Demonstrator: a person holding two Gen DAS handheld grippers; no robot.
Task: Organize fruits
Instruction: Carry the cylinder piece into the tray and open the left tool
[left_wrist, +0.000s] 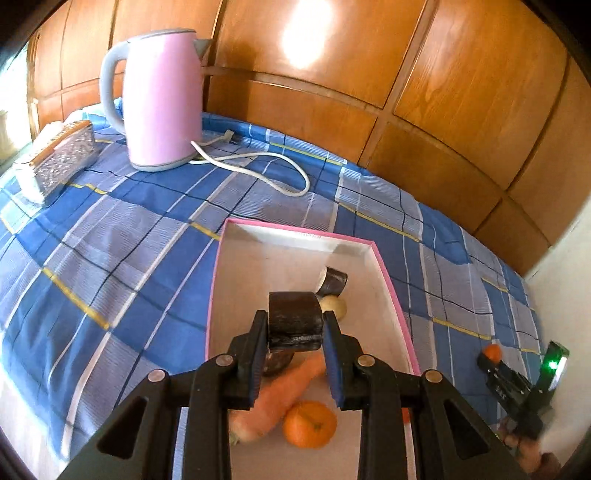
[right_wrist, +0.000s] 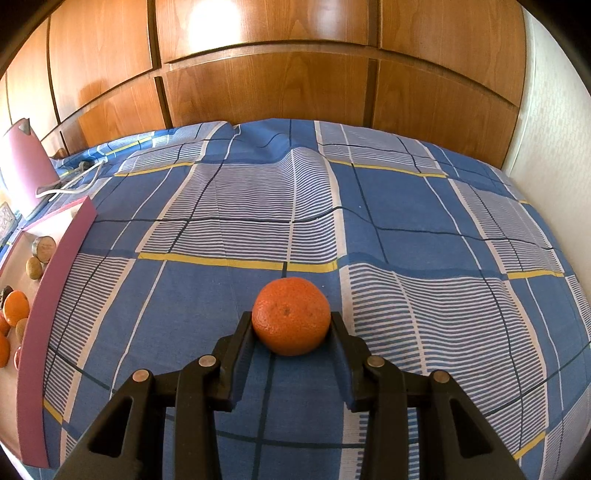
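My left gripper (left_wrist: 294, 325) is shut on a dark eggplant chunk (left_wrist: 293, 319) and holds it above the pink-rimmed white box (left_wrist: 388, 280). In the box lie another eggplant piece (left_wrist: 332, 282), a pale round fruit (left_wrist: 334, 306), a carrot (left_wrist: 280, 395) and a tangerine (left_wrist: 309, 424). My right gripper (right_wrist: 291, 328) is shut on a tangerine (right_wrist: 291, 315) just above the blue checked cloth (right_wrist: 406, 229), right of the box (right_wrist: 48, 291). It also shows in the left wrist view (left_wrist: 493, 356).
A pink kettle (left_wrist: 159, 99) with a white cord (left_wrist: 258, 173) stands at the back left, next to a shiny tissue box (left_wrist: 59, 158). Wooden panels (left_wrist: 406, 92) close off the back. A white wall (right_wrist: 554, 129) is on the right.
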